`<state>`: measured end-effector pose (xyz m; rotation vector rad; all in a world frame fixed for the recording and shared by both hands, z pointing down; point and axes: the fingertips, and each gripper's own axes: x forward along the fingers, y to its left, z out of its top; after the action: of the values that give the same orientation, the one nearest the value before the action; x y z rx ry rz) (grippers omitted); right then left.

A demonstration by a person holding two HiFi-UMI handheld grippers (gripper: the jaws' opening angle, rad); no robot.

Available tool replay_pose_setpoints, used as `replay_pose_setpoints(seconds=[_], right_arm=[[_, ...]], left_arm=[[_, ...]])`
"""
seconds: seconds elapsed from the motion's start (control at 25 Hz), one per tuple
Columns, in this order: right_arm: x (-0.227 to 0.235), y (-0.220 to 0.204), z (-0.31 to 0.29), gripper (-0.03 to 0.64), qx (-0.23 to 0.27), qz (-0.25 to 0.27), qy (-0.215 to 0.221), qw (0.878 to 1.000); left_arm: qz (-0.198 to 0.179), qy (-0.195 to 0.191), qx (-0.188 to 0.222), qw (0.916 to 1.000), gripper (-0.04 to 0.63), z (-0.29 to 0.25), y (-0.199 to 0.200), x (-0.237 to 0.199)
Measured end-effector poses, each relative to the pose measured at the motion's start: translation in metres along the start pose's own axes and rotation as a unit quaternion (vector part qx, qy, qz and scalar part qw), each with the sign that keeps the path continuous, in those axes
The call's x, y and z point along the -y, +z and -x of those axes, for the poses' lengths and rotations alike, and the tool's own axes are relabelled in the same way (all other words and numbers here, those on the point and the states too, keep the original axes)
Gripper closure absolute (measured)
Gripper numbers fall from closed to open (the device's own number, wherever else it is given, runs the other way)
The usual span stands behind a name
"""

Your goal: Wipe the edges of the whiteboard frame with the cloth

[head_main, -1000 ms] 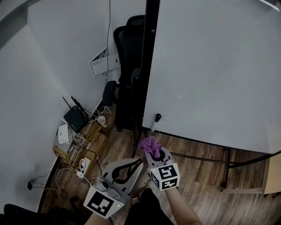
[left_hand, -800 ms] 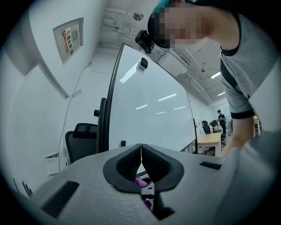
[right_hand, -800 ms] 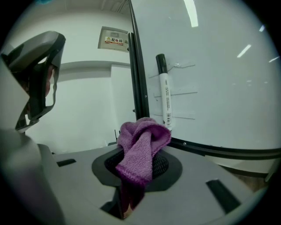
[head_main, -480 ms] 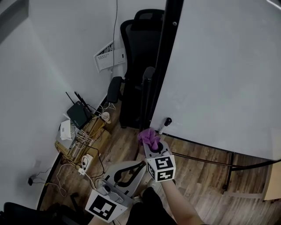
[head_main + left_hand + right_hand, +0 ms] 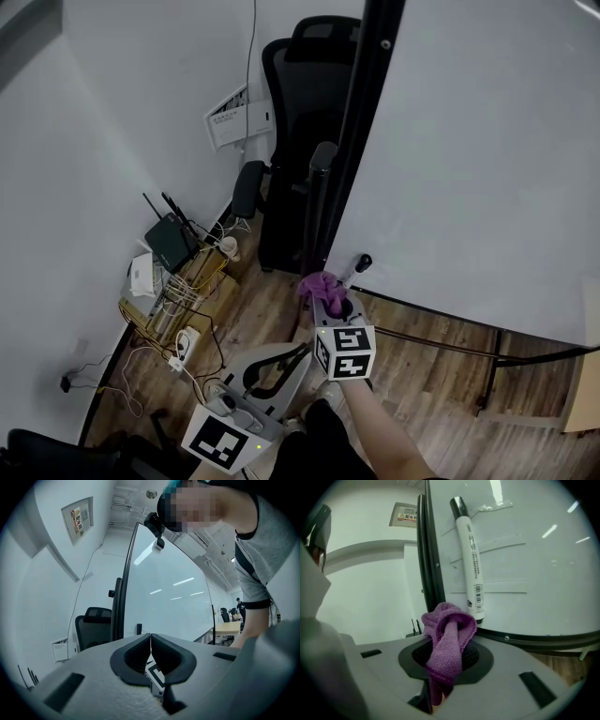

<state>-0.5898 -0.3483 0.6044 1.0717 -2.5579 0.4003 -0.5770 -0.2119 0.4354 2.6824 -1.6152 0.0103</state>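
Two grippers are in use; only 1 is loaded. The cloth (purple, bunched) is clamped in the right gripper. Its jaws are closed on the cloth's tail and the bulk protrudes fwd.

In the head view the cloth is seen at the lower-left corner of the whiteboard frame. It is just beside the vert. black rail and near the marker parked at the board's btm edge. Contact btwn cloth and frame cannot be confirmed. In the right gripper view the cloth overlaps the corner where the vert. and btm rails meet, but a gap may be present.

The left gripper is closed w/ nothing btwn its jaws. In the head view it is held low, well apart from the frame, and is not engaged in the work.

Progress, as judged:
- Approach to the corner is complete or nearly so.
- No wiped section can be identified, as no diff. in the frame finish is visible.
- All edges are therefore to be treated as outstanding: the vert. left rail, the btm rail, and the top and right rails, which are mostly out of view.
- The marker is to be avoided during the btm-rail pass.
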Motion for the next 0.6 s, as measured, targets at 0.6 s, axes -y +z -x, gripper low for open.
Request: replay_pose_setpoints(seconds=[0.6], right_arm=[[0.047, -0.013, 0.034, 0.551, 0.004, -0.022, -0.050, 0.998]], left_arm=[[-0.012, -0.052, -0.012, 0.9985, 0.578, -0.020, -0.004, 0.033]])
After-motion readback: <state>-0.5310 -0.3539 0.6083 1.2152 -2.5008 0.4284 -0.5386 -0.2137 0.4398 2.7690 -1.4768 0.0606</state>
